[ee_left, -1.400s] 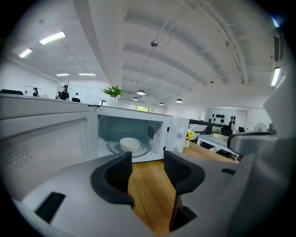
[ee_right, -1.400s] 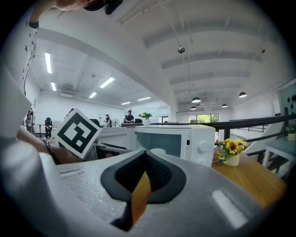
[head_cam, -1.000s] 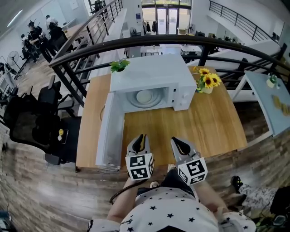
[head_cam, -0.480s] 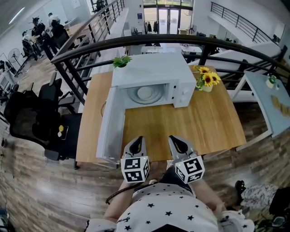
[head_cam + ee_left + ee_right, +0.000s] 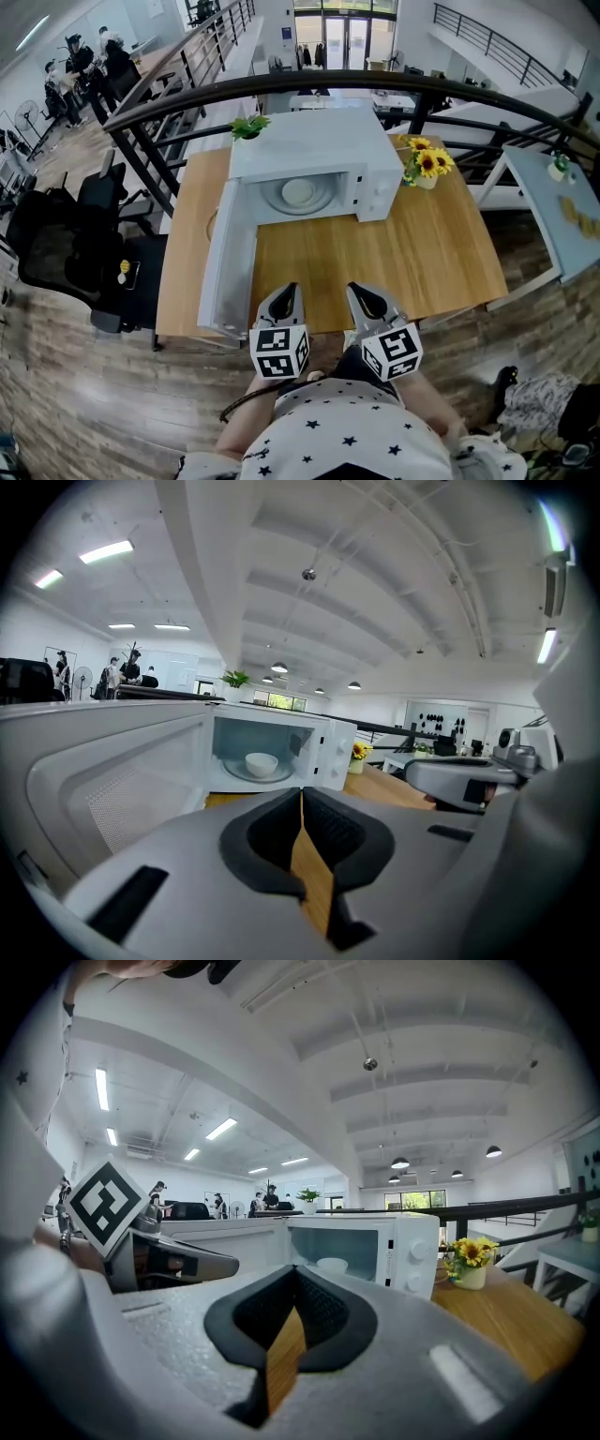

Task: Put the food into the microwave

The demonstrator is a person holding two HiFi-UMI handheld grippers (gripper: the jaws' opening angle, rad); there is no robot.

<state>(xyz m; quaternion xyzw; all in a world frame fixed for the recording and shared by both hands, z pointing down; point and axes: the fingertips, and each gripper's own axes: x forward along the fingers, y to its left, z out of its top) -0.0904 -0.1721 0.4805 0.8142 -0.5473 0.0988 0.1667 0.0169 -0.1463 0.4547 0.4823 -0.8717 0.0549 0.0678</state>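
**A:** Your bowl (image 5: 298, 193) is inside the microwave (image 5: 309, 150), resting on the round turntable (image 5: 277, 201) about the middle of the chamber. It is white and upright, with its mouth to the ceiling. Being round, it has no long axis and points nowhere in particular.

**B:** The microwave does have one. Its long side runs along the far edge of the surface (image 5: 422, 253), and its opening faces you, toward the near edge. The door (image 5: 225, 267) is swung wide open on its left hinge and stretches toward the near left corner.

**A:** Your left tongs (image 5: 285, 294) hover over the near edge, aimed at the microwave. Their tips are pressed together and there is nothing between them. Past those tips the left gripper view shows the bowl in the lit chamber.

**B:** Your right tongs (image 5: 366, 296) hang just beside the left pair without touching them, aimed the same way. They too are closed tip to tip and hold nothing.

**A:** A pot of sunflowers (image 5: 427, 167) stands on the surface just beside the microwave's right end. A small green plant (image 5: 248, 128) shows at the far left corner of the microwave's top.
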